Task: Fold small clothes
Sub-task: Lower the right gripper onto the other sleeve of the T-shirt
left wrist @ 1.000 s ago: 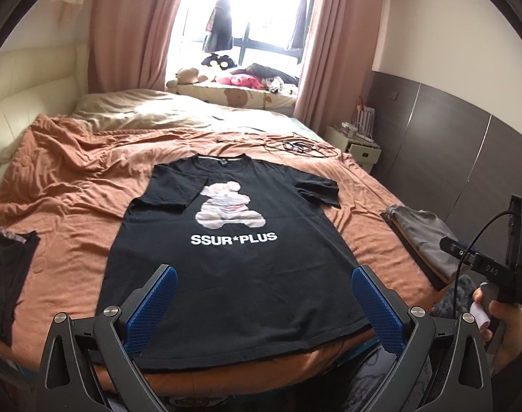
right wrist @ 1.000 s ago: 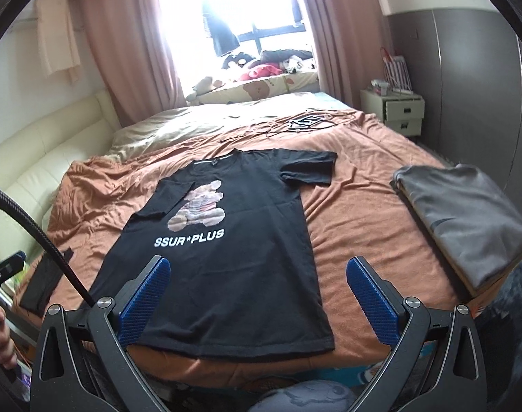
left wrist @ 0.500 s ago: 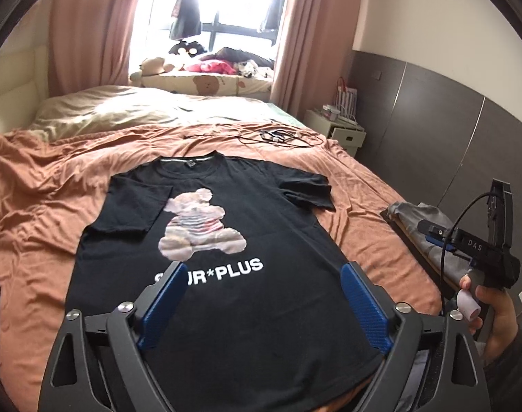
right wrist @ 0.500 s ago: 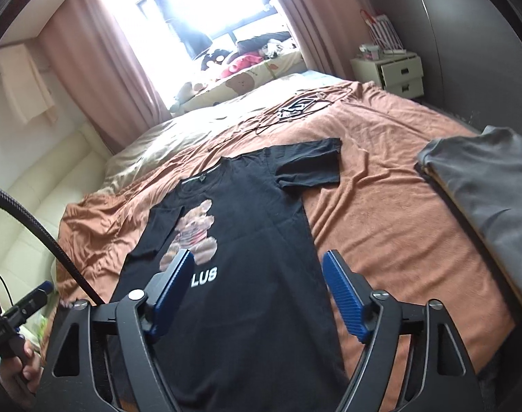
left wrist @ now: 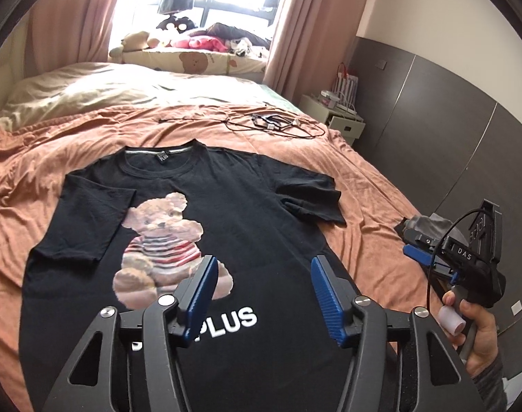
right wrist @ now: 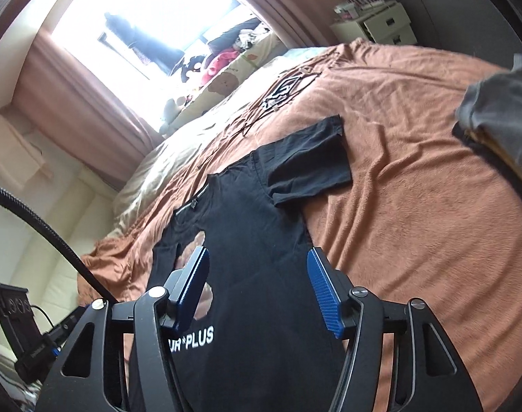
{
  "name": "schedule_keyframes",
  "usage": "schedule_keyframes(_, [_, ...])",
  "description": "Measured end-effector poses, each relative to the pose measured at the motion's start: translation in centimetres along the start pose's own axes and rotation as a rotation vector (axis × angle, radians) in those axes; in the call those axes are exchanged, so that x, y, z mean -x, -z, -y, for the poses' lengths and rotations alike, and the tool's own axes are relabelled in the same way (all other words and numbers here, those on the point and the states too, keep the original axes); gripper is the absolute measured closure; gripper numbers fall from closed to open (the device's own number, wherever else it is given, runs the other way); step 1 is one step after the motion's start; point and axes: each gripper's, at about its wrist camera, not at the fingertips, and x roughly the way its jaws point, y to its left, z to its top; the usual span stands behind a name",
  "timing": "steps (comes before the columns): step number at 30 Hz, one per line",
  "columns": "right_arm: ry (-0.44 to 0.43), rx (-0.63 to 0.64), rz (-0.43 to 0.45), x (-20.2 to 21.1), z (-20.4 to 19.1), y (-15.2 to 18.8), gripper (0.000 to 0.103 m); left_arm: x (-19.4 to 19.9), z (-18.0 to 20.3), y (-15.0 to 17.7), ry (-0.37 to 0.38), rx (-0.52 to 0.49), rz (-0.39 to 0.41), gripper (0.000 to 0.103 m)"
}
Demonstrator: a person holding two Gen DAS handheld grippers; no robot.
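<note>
- Bedspread (left wrist: pixel 364 178), orange-brown, carries everything; the landmark is the black shirt (left wrist: pixel 247 213) spread flat on it, print up.
- Shirt's long axis runs from the collar at the far end to the hem nearest the grippers; both sleeves lie out sideways.
- Folded grey garment (right wrist: pixel 501 103) lies well apart, right of the shirt.
- Left gripper (left wrist: pixel 261 271) hangs above the shirt's lower middle, jaws half spread and just been closing — nothing between them.
- Right gripper (right wrist: pixel 257 267) sits above the shirt's right half, jaws likewise half spread, just been closing, empty; it looks nearer the right sleeve (right wrist: pixel 312 158).
- Cables (left wrist: pixel 271 123) lie beyond the collar.
</note>
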Motion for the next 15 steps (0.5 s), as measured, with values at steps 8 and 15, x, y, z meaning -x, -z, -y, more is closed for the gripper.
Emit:
schedule_keyframes(8, [0.001, -0.088, -0.021, -6.3, 2.5, -1.8, 0.050, -6.6, -0.9, -2.3, 0.014, 0.021, -0.057, 0.053])
schedule_keyframes(15, [-0.022, -0.201, -0.053, -11.6, 5.2, -4.0, 0.053, -12.1, -1.1, -3.9, 0.032, 0.032, -0.105, 0.065])
